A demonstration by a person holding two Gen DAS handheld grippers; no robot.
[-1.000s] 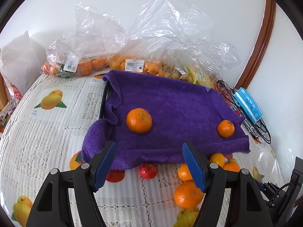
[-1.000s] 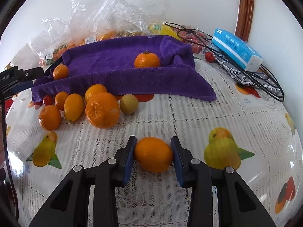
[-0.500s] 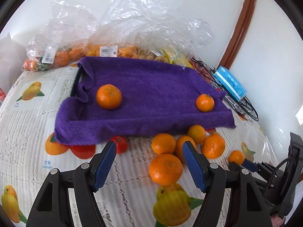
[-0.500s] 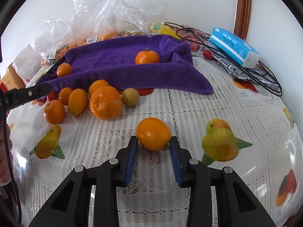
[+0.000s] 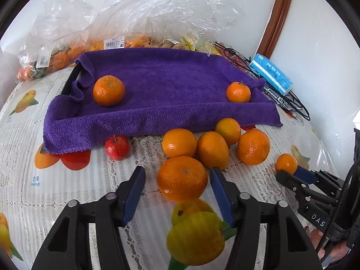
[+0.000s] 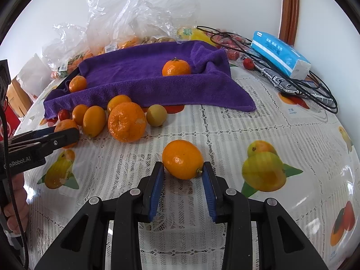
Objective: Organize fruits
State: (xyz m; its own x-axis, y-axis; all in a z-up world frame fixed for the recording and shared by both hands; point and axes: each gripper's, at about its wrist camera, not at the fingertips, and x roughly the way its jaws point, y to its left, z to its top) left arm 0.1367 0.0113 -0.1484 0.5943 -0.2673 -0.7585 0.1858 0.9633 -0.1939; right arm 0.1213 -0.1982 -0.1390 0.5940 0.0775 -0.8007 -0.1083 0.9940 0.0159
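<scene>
A purple towel [image 5: 162,90] covers a tray and holds two oranges [image 5: 109,90] [image 5: 238,92]. Several oranges lie on the tablecloth in front of it, beside a small red fruit [image 5: 117,147]. My left gripper [image 5: 177,181] is open, with its jaws either side of a large orange [image 5: 182,178] on the table. My right gripper [image 6: 182,172] is open; an oval orange [image 6: 182,159] sits just ahead of its fingertips, free on the table. That gripper also shows in the left wrist view [image 5: 292,175].
Clear plastic bags of fruit [image 5: 144,22] stand behind the towel. A blue tissue pack [image 6: 279,54] and black cables [image 6: 310,90] lie at the back right. A pale yellow round fruit [image 6: 156,115] sits by the towel's edge.
My left gripper has moved right and forward until its jaws straddle the large orange. My right gripper has opened and drawn back, leaving the oval orange on the table.
</scene>
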